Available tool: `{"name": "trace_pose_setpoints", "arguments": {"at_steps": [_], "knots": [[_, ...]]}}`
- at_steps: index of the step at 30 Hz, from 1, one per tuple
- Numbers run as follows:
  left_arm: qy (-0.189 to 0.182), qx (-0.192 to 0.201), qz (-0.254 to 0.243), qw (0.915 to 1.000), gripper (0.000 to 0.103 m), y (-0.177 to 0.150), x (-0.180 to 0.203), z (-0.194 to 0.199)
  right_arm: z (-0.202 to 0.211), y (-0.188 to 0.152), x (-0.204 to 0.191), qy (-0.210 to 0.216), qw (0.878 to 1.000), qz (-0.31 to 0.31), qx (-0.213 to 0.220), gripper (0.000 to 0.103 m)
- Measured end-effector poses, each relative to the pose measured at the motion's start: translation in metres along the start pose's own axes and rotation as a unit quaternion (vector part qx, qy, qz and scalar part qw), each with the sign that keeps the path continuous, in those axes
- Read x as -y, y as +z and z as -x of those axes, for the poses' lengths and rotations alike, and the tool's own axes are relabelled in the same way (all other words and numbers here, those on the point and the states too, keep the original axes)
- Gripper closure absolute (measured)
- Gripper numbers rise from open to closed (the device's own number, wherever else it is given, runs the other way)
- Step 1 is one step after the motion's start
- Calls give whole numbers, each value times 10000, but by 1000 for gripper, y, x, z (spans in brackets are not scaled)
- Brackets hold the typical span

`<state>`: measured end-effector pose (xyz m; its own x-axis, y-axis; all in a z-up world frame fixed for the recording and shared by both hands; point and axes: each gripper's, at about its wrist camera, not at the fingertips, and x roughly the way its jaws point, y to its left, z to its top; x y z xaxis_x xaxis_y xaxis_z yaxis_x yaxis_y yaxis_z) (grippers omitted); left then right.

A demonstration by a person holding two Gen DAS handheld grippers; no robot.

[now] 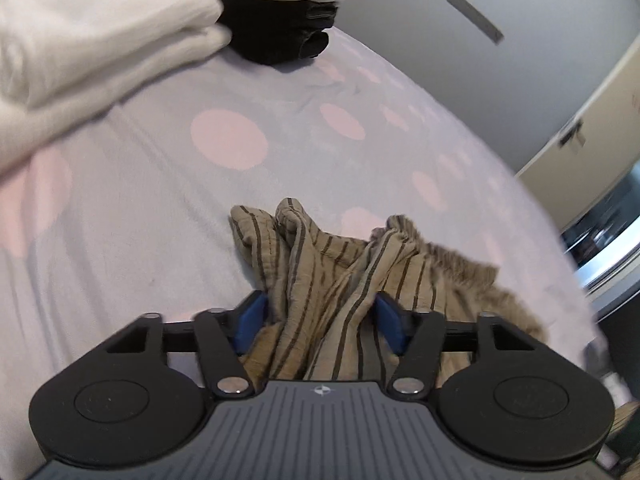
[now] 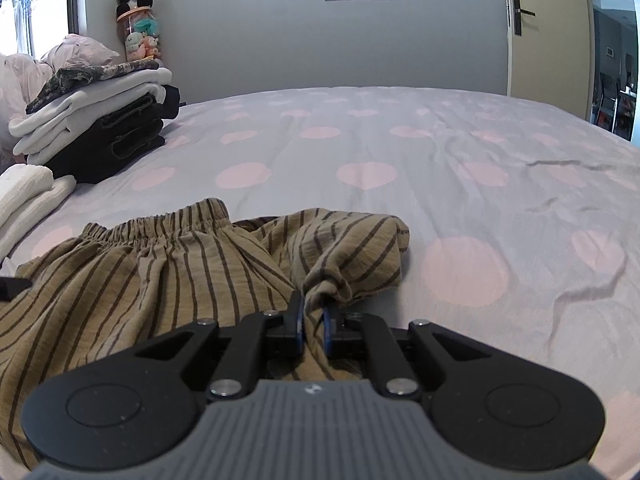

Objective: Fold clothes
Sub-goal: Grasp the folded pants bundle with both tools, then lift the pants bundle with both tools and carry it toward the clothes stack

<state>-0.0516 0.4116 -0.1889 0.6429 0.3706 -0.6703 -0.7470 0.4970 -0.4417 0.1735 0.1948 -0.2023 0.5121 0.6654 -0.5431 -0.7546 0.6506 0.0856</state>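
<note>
A tan garment with dark stripes and an elastic waistband (image 2: 180,272) lies crumpled on the bed. In the left wrist view the same garment (image 1: 320,264) rises in gathered folds between the blue pads (image 1: 252,320) of my left gripper (image 1: 320,316). The jaws stand fairly wide apart and the bunched cloth fills the gap, touching both pads. My right gripper (image 2: 314,316) is shut on a narrow twist of the garment's right-hand part, with the cloth ballooning just beyond its fingertips.
The bed sheet (image 2: 440,152) is pale lilac with pink spots. A stack of folded clothes (image 2: 100,120) and a white folded knit (image 1: 92,40) lie at the left. A jar of soft toys (image 2: 138,24) stands in the corner, and a door (image 2: 544,32) is at the far right.
</note>
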Motion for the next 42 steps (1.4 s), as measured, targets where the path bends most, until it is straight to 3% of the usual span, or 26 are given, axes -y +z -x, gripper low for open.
{"name": "trace_pose_setpoints", "arguments": {"at_steps": [3, 6, 13, 18, 26, 29, 33, 37, 42], "knots": [[20, 27, -274, 9996, 85, -3, 6, -1, -1, 0, -1, 4, 10000, -1, -14, 92], [79, 140, -590, 9981, 92, -7, 16, 2, 1, 0, -1, -7, 10000, 27, 14, 92], [200, 334, -800, 9960, 96, -10, 27, 12, 10, 6, -4, 3, 9999, 23, 144, 94], [148, 533, -734, 9958, 96, -4, 31, 29, 21, 35, -9, 220, 9992, -220, 250, 95], [448, 1489, -135, 9877, 97, 28, 18, 82, 26, 117, -83, 1032, 9868, 883, 881, 97], [740, 1894, 303, 9786, 97, 48, 0, 105, 20, 151, -128, 1498, 9737, 1315, 1102, 97], [1178, 2386, 956, 9592, 97, 77, -29, 137, 9, 193, -201, 2239, 9497, 1758, 1309, 97], [1554, 2803, 1723, 9314, 97, 107, -63, 165, -4, 229, -279, 2971, 9223, 1999, 1455, 97], [2244, 3194, 2206, 8938, 97, 130, -90, 170, -32, 251, -373, 3588, 8901, 2364, 1518, 97]]}}
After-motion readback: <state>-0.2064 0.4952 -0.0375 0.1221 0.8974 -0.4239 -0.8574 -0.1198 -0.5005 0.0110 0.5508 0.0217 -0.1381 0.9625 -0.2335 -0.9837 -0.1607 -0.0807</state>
